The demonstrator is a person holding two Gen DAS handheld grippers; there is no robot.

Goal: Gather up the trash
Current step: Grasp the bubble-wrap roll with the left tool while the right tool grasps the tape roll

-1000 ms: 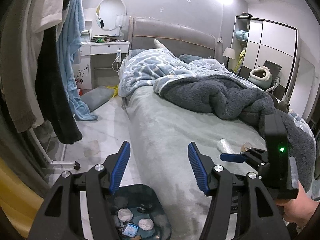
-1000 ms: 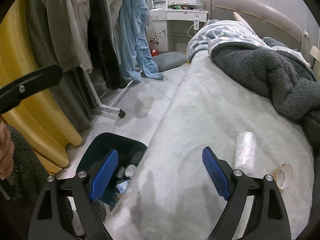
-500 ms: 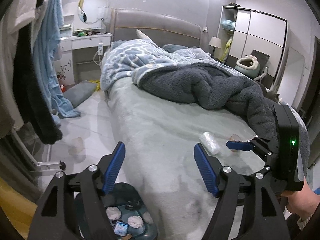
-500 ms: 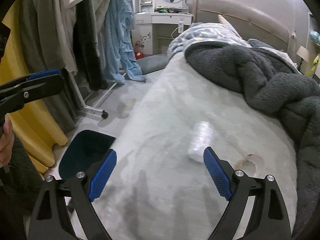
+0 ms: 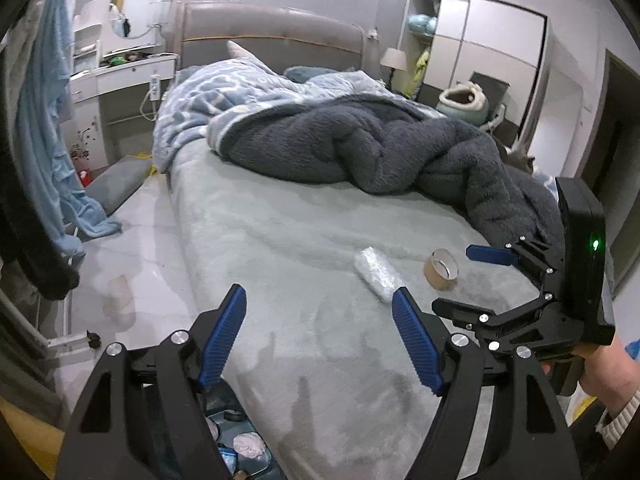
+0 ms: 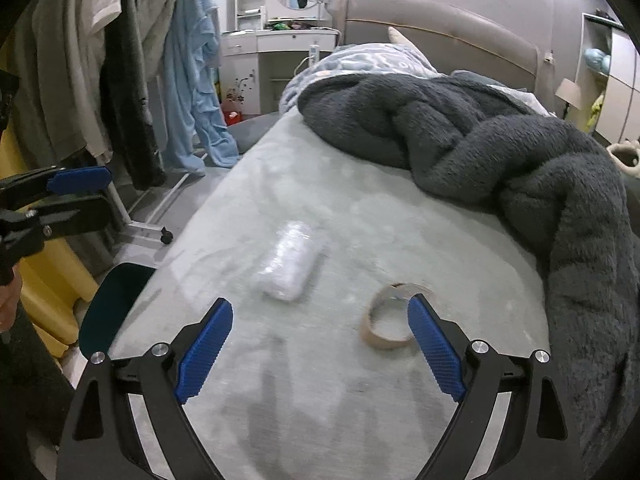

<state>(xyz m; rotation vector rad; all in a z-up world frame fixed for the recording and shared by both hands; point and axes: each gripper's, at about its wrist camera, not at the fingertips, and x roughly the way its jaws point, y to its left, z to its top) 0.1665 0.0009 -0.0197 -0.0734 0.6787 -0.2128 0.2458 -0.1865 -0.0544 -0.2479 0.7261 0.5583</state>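
A crumpled clear plastic bundle (image 5: 378, 274) (image 6: 290, 266) lies on the grey-green bed sheet. A nearly empty brown tape roll (image 5: 440, 269) (image 6: 390, 322) lies just right of it. My left gripper (image 5: 320, 320) hovers over the bed's near edge, its jaws opening with nothing between them; the bundle is just past its right fingertip. My right gripper (image 6: 320, 344) is open and empty, the tape roll beside its right fingertip. A dark teal trash bin (image 5: 236, 444) (image 6: 114, 308) stands on the floor by the bed, with white wads (image 5: 248, 442) inside.
A dark grey fleece blanket (image 5: 380, 152) is piled across the far right of the bed. A wheeled clothes rack (image 6: 100, 80) hung with garments stands left of the bin. A pale scrap (image 5: 118, 292) lies on the tiled floor.
Both grippers have swung right, away from the bin and over the bed. The left jaws have widened. The plastic bundle and tape roll now sit closer to the fingertips.
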